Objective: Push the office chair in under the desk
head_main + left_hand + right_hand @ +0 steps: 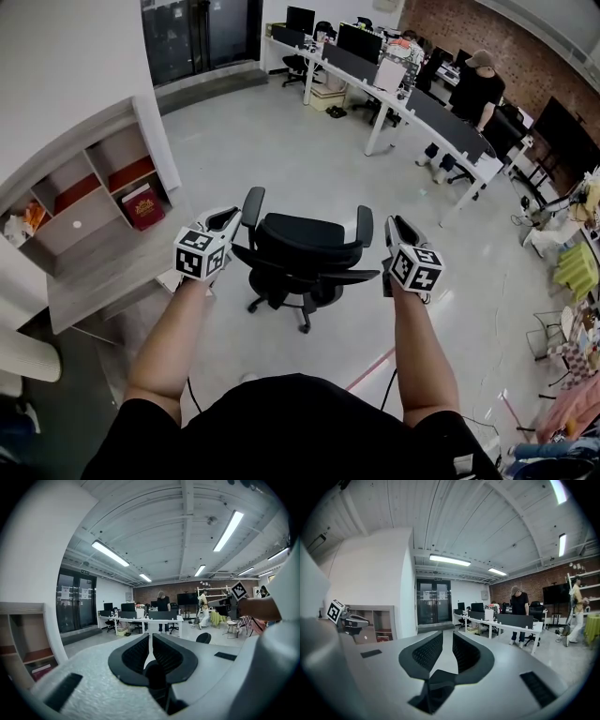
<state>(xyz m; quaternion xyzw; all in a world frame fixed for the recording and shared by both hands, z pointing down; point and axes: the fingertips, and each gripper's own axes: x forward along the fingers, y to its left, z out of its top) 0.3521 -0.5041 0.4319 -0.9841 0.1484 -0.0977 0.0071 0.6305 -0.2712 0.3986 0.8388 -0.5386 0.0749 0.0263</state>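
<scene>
I have two grippers up, one on either side of the single black office chair (pixel 305 251), which stands on open floor at the centre of the head view with its back towards me. The left gripper (pixel 232 216) sits just beside one of the chair's two armrests (pixel 253 202). Its jaws are all but together, showing only a thin slit, with nothing between them. The right gripper (pixel 392 225) is just beside the other armrest (pixel 364 225), jaws a narrow gap apart and empty. I cannot tell whether either gripper touches the chair. One long row of white desks (pixel 405 106) runs across the upper right, well apart from the chair, with one person (pixel 475 86) standing at it
</scene>
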